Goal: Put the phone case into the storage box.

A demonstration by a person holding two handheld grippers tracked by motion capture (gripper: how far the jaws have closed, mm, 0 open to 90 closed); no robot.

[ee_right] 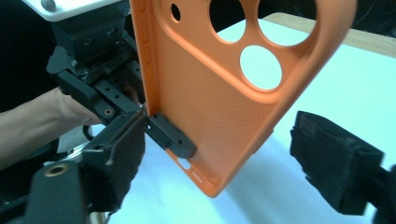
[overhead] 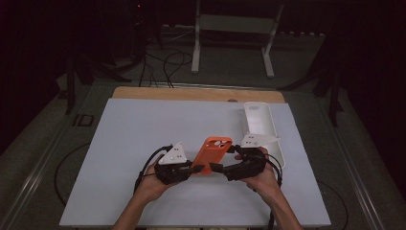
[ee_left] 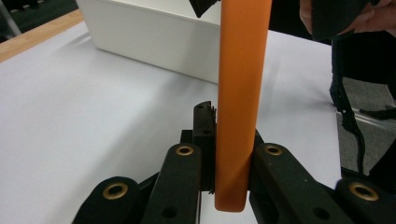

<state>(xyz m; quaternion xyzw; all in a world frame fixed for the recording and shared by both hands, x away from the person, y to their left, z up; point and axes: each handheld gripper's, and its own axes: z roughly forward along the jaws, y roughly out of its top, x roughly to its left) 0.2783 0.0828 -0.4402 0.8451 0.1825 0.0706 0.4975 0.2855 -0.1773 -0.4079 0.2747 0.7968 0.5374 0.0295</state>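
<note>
An orange phone case with round camera holes is held off the white table top, between both hands. My left gripper is shut on its lower edge. In the left gripper view the case stands edge-on, clamped between the black jaws of that gripper. My right gripper faces it from the right and is open. In the right gripper view its pads stand wide apart on either side of the case's lower corner without pressing on it. The left gripper shows there pinching the case's side.
A long white tray lies at the table's right, just behind my right hand; its wall shows close behind the case. The white table top has a wooden strip along the far edge. A white stand sits on the floor beyond.
</note>
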